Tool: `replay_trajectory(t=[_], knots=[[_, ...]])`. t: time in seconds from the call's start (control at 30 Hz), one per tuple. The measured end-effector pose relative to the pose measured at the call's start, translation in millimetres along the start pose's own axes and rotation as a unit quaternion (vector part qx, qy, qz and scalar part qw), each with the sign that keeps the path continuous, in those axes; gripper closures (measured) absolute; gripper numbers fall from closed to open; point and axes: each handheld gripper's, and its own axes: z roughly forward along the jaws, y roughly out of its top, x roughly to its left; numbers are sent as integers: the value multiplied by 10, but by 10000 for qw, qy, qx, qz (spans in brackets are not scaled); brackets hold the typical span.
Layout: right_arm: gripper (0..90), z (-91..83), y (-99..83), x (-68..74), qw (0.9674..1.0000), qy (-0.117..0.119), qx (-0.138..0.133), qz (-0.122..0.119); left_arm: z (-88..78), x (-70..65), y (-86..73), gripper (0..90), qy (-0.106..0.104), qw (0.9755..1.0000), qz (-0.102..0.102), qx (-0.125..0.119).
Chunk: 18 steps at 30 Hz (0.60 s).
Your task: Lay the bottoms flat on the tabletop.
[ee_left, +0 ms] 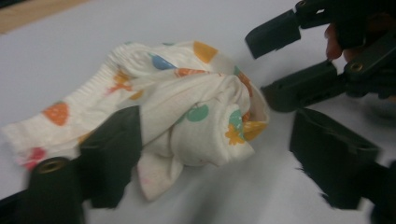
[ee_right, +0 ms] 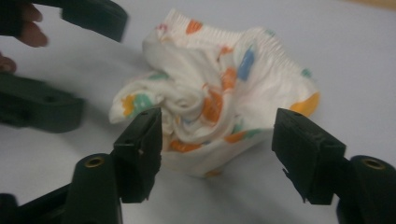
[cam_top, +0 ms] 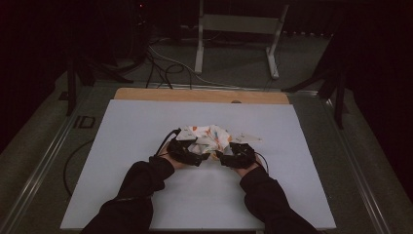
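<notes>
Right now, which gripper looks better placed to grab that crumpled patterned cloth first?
Probably the right gripper: the cloth sits squarely between its open jaws. The left gripper has only the cloth's edge by one jaw.

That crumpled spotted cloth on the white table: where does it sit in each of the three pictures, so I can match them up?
High view: the cloth lies mid-table, just beyond the two grippers.
Left gripper view: it spreads from the left edge to the centre, with the left gripper open around its near end.
Right gripper view: it sits at centre, above the open right gripper.
Shared landmark: the white table under the cloth.
</notes>
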Motion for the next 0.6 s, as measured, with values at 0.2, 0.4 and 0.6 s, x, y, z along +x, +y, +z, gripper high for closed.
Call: replay_trajectory(t=[0.2, 0.4, 0.6], knots=[[460, 72, -67, 12, 9995, -149, 261, -5, 145, 13, -24, 491, -39, 9997, 67, 252], [613, 138, -104, -7, 9986, 1, 521, -56, 125, 56, -47, 740, 57, 9996, -32, 262], [730, 188, -124, 2, 9976, 90, 688, -29, 107, 73, -66, 831, 7, 9994, -77, 335]])
